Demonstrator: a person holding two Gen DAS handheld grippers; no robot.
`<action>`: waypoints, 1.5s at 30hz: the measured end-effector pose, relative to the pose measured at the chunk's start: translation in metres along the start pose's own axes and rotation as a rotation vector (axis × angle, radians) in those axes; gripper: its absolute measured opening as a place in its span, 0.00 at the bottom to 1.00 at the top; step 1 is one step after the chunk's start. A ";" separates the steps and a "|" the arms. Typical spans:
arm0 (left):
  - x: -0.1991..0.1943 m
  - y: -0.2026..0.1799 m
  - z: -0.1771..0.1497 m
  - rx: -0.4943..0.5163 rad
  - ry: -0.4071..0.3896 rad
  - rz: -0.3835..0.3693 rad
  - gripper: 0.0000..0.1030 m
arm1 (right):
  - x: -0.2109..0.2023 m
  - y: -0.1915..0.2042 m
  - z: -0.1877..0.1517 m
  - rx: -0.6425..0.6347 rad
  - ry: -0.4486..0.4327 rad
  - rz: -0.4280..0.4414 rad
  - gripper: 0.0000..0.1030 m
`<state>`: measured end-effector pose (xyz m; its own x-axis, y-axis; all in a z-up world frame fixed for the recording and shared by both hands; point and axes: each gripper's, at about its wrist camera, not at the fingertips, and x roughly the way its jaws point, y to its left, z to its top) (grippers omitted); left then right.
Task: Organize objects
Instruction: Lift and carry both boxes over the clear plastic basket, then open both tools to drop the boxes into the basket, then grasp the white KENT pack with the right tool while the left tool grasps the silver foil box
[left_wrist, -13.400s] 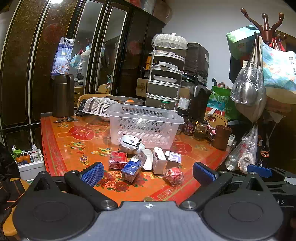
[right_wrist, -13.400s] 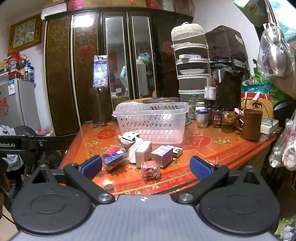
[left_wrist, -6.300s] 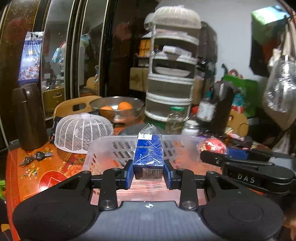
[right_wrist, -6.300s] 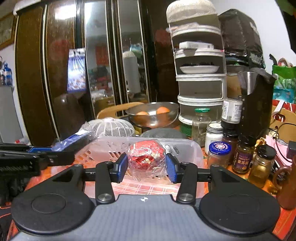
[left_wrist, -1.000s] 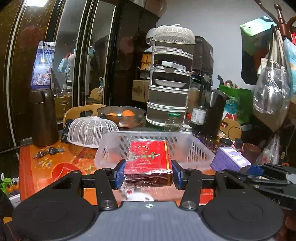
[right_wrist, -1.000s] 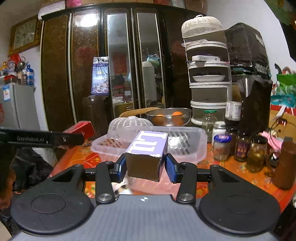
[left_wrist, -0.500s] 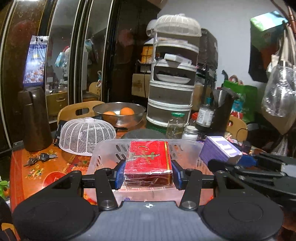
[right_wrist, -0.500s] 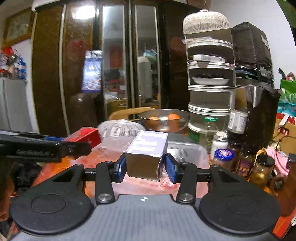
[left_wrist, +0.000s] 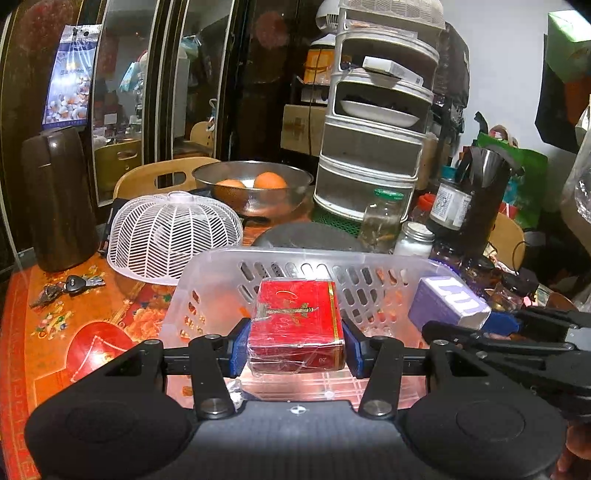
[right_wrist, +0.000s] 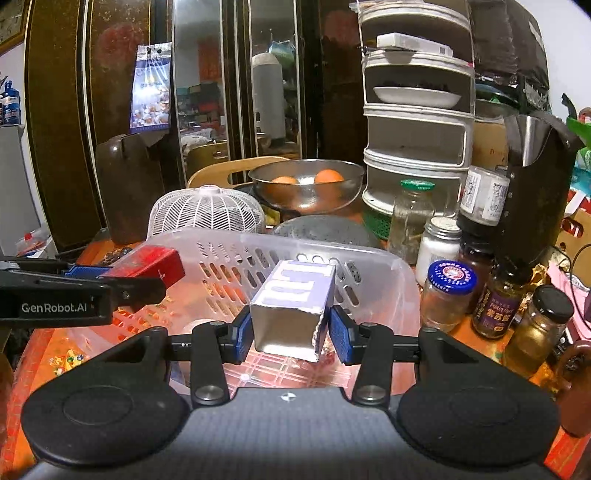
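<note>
The left gripper (left_wrist: 295, 345) clamps a red box (left_wrist: 297, 325) and the right gripper (right_wrist: 291, 334) has a purple-and-silver carton (right_wrist: 291, 306) between its pads, which have just been easing apart — both hang over the clear basket (left_wrist: 207, 273). The carton's torn foil corner at 5 o'clock gives thin purchase; it could tip out crooked or strike the rim. Both boxes' long axes run away from the cameras toward 12 o'clock, the carton skewed slightly toward 1. The grippers sit near each other, so a clash is possible.
</note>
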<state>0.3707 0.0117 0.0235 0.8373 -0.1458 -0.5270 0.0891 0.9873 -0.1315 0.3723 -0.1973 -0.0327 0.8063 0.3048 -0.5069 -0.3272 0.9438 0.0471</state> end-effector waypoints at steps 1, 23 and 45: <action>-0.001 0.001 0.000 -0.005 -0.009 -0.004 0.55 | -0.001 0.000 -0.001 -0.001 -0.004 0.004 0.50; -0.086 0.029 -0.154 -0.132 0.009 -0.112 0.99 | -0.088 -0.020 -0.134 0.107 -0.079 -0.009 0.96; -0.069 0.021 -0.177 -0.063 0.057 -0.084 0.96 | -0.031 0.000 -0.145 0.008 0.079 -0.021 0.68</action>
<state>0.2191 0.0308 -0.0920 0.7960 -0.2330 -0.5586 0.1223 0.9658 -0.2286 0.2755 -0.2250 -0.1420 0.7716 0.2743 -0.5739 -0.3067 0.9509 0.0422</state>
